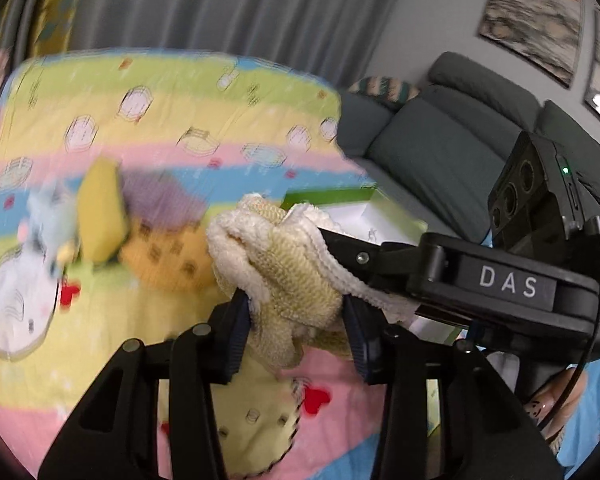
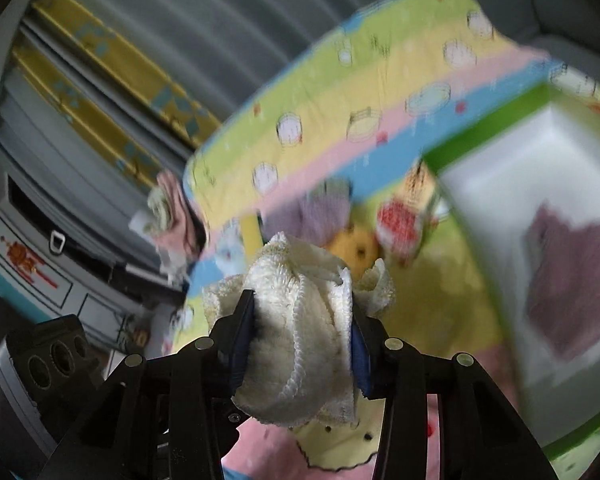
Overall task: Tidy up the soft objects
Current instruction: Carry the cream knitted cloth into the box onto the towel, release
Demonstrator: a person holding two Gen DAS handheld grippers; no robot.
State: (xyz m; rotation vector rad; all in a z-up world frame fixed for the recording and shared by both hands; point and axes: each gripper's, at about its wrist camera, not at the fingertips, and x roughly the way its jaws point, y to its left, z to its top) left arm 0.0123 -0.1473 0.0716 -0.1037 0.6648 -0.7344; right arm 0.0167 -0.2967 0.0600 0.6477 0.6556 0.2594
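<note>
A quilt with green, yellow, pink and blue stripes and cartoon prints covers the surface; what lies under it cannot be told. Grey curtains hang behind it, a dark grey sofa stands to the side, and framed pictures hang on the wall. A green-rimmed white box sits on the quilt with a purple cloth inside. More small soft things lie blurred farther back.

A cream towel is bunched up above the quilt, held between both tools. The left tool pinches its lower, yellowish end; the right tool pinches the whiter end. In the left view the towel's long axis runs from the left tool up and right toward the right tool.
</note>
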